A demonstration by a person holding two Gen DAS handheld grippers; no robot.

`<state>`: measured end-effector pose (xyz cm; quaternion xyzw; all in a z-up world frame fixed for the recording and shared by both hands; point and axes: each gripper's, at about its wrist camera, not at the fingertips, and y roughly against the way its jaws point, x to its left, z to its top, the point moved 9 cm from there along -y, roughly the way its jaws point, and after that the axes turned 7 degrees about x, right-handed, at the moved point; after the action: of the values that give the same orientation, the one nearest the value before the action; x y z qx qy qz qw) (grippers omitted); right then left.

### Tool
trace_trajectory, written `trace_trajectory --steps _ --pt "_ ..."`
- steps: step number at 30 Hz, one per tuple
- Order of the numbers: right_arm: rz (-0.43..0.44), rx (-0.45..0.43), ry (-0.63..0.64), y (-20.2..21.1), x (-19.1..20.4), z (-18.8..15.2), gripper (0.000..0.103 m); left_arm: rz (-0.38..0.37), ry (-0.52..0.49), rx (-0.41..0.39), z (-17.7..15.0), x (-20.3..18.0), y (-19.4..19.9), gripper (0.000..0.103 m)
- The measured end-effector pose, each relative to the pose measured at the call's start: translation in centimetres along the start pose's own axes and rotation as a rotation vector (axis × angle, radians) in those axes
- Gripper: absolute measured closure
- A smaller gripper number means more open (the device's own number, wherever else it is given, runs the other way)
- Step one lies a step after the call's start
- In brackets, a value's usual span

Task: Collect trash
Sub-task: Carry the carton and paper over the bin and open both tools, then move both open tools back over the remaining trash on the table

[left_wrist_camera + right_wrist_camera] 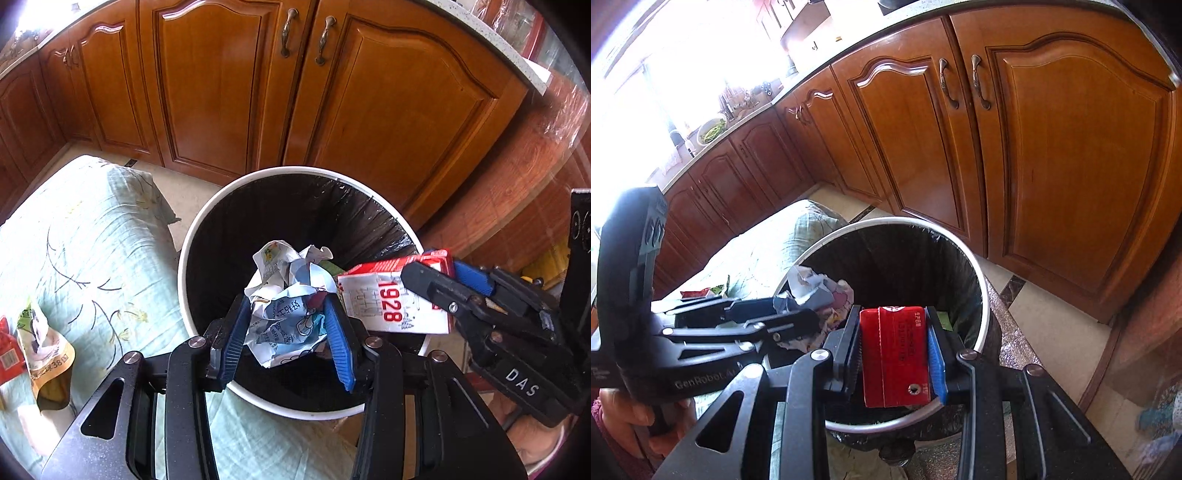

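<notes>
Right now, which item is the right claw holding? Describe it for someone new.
Find the white-rimmed bin with a black liner, before the wooden cabinets. Over its near rim, the right claw grips a red carton. It is boxy and printed 1928, unlike the crumpled wrapper beside it.

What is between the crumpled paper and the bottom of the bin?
Nothing but air: in the left wrist view the crumpled wrapper hangs in the left tool above the bin's black liner.

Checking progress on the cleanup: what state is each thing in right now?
Left hand-held gripper: holding crumpled wrapper over the bin.
Right hand-held gripper: shut on red carton over the bin.
Bin: open, black liner inside.
Snack bag: lying on the green cloth.
Cabinet doors: closed.
</notes>
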<state>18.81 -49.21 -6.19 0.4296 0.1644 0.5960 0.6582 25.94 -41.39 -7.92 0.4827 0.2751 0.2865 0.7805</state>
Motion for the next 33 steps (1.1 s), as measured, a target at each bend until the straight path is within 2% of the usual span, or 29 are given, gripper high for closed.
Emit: trace_trajectory --steps 3,5,8,10,17,24,26,33 --pt "-0.003 -0.005 0.0 0.1 -0.1 0.5 0.067 0.008 -0.001 -0.004 0.1 -0.4 0.0 0.049" --pt "-0.004 -0.015 0.001 0.4 -0.1 0.6 0.06 -0.007 -0.001 -0.018 -0.1 -0.6 0.4 0.039" --pt "-0.003 -0.031 -0.013 0.9 -0.4 0.4 0.051 -0.022 0.012 -0.046 -0.7 -0.4 1.5 0.033" --pt "0.013 -0.036 -0.027 1.2 -0.4 0.0 0.05 -0.036 0.036 -0.066 -1.6 0.1 2.2 0.031" --pt "0.08 -0.1 -0.052 3.4 1.2 -1.8 0.026 -0.054 0.14 -0.137 -6.4 3.0 4.5 0.03" --pt "0.153 -0.117 -0.009 5.1 5.7 -3.8 0.016 -0.03 0.233 -0.192 -11.7 6.7 7.1 0.03" --pt "0.163 -0.104 -0.004 5.1 7.0 -4.5 0.011 -0.009 0.255 -0.208 -12.9 7.9 7.9 0.03" --pt "0.151 -0.019 0.056 3.6 11.6 -7.1 0.007 0.039 0.32 -0.25 -16.5 12.0 10.4 0.03"
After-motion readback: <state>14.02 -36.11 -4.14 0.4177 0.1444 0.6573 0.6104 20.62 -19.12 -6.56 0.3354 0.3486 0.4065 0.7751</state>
